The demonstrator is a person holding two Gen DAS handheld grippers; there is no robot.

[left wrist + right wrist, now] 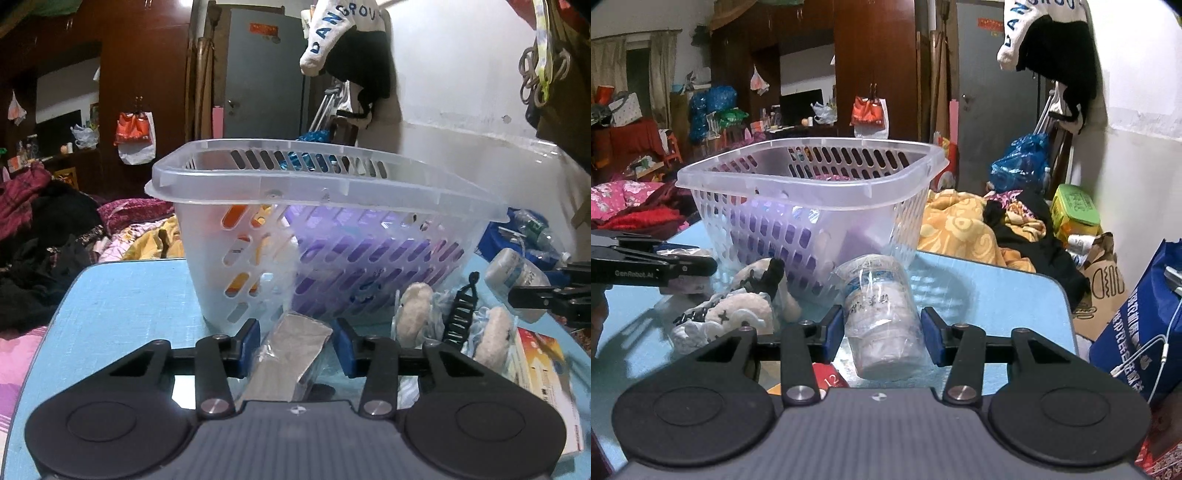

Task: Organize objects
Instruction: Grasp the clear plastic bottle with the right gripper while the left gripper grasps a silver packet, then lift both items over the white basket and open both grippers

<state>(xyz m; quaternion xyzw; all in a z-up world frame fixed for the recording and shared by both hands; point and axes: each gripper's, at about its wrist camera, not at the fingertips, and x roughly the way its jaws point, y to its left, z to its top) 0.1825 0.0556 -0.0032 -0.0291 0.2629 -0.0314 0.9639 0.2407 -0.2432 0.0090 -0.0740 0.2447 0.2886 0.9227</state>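
Several items already lie in the slotted basket [332,206] on the blue table [122,295], yet more remain (slippers, hair clip): left gripper [295,343] brackets a grey packet [291,354] unclamped, right gripper [882,332] open around a wrapped jar [879,314].

The basket [798,192] is translucent, glossy plastic with slotted walls. The jar [882,314] wears shiny clear wrap, and the blue surface [129,295] looks smooth and faintly reflective.

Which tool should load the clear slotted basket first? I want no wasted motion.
Either, marginally right: the right tool brackets the wrapped white plastic jar, open. The left tool likewise brackets a flat grey packet before the clear slotted basket.
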